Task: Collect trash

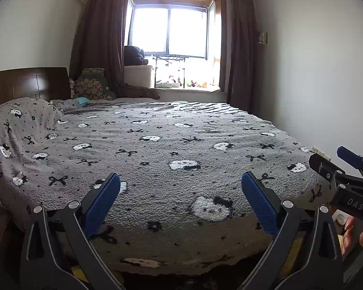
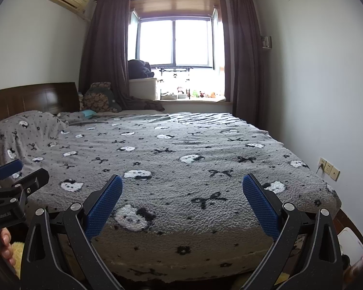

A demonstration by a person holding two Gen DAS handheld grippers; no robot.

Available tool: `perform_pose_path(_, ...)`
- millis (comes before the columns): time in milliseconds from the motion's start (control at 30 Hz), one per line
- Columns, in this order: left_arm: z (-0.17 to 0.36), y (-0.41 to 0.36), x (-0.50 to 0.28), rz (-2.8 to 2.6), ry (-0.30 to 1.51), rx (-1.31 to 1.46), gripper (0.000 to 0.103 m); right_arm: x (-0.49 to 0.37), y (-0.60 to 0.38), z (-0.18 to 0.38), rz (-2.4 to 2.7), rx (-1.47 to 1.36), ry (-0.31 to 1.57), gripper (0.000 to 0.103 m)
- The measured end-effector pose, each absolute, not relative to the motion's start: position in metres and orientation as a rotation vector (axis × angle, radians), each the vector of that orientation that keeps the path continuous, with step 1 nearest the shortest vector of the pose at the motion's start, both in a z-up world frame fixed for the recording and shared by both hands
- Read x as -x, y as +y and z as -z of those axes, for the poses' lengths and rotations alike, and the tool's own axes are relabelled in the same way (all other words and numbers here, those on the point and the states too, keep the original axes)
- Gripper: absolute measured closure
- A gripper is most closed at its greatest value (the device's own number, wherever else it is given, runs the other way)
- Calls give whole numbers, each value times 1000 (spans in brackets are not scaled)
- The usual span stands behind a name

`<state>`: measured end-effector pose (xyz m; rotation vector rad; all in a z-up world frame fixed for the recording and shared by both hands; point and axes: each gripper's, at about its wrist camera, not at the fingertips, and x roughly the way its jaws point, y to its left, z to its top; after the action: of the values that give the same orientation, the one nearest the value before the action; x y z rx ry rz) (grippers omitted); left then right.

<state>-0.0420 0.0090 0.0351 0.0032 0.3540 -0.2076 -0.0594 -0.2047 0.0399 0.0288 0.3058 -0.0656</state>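
Note:
My left gripper (image 1: 180, 181) is open and empty, held at the foot of a bed covered by a grey blanket (image 1: 157, 145) with white cat faces and black bows. My right gripper (image 2: 182, 182) is open and empty beside it, over the same blanket (image 2: 181, 149). The right gripper also shows at the right edge of the left wrist view (image 1: 331, 162), and the left gripper at the left edge of the right wrist view (image 2: 19, 171). A small light-blue item (image 1: 81, 100) lies near the pillows; it also shows in the right wrist view (image 2: 88, 113). No clear trash shows on the blanket.
A wooden headboard (image 1: 29, 84) stands at the left. A patterned cushion (image 1: 92, 85) and dark clothes lie by the window sill (image 1: 186, 88), which holds small toys. Brown curtains (image 1: 242, 48) frame the window. Wall sockets (image 2: 329, 169) are on the right wall. A white object (image 2: 351, 241) sits low right.

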Motion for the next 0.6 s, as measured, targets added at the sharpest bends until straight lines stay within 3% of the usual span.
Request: perform_pose_path(600,-36,8,43,207,351,-3,8,59,-201,-40,62,-28,306,3)
